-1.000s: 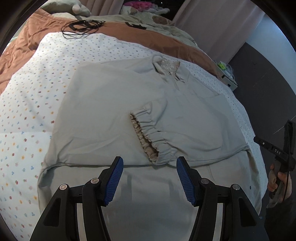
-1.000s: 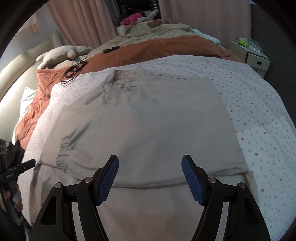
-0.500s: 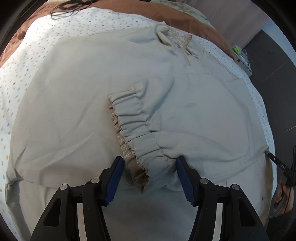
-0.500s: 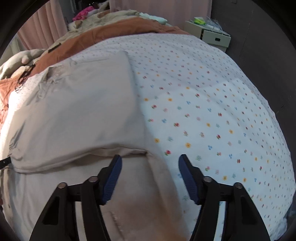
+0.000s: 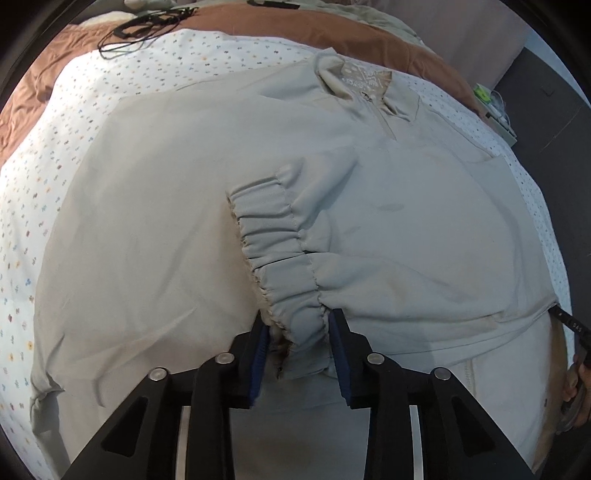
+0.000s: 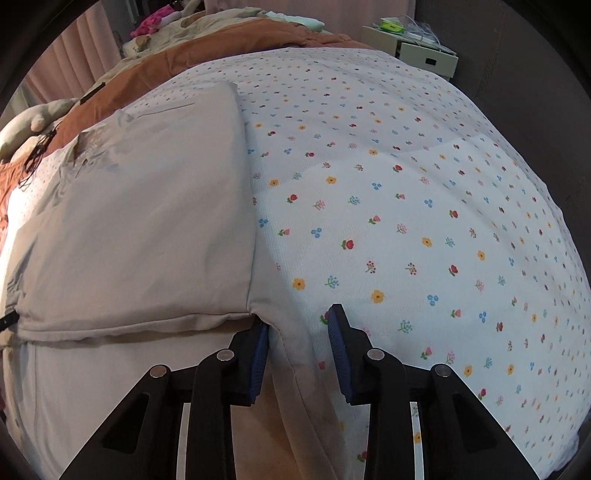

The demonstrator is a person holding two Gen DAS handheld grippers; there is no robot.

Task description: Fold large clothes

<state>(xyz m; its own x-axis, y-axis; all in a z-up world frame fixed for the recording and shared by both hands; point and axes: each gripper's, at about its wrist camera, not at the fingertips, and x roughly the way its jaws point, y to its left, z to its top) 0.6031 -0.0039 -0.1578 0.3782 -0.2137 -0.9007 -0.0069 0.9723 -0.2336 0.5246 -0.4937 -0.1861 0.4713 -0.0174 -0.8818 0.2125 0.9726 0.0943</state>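
Note:
A large beige garment [image 5: 166, 221] lies flat on the bed with its collar [image 5: 365, 81] at the far end. Both sleeves are folded across its front, their gathered cuffs [image 5: 291, 288] meeting in the middle. My left gripper [image 5: 300, 345] points down over the lower cuff. Its jaws are closing, with the cuff's bunched end between the blue pads. In the right wrist view the garment [image 6: 129, 221] fills the left half. My right gripper [image 6: 299, 341] sits at its near right corner, jaws closing, with a strip of the garment's edge between them. Its outer pad stands over the sheet.
A white floral sheet [image 6: 406, 184] covers the bed, with a brown blanket [image 5: 258, 26] and a black cable [image 5: 144, 26] beyond the collar. A nightstand [image 6: 410, 40] stands at the far right. A plush toy [image 6: 33, 118] lies at the far left.
Both grippers came down close to the garment and their jaws narrowed. The left one settled around the lower cuff. The right one swung to the garment's right corner.

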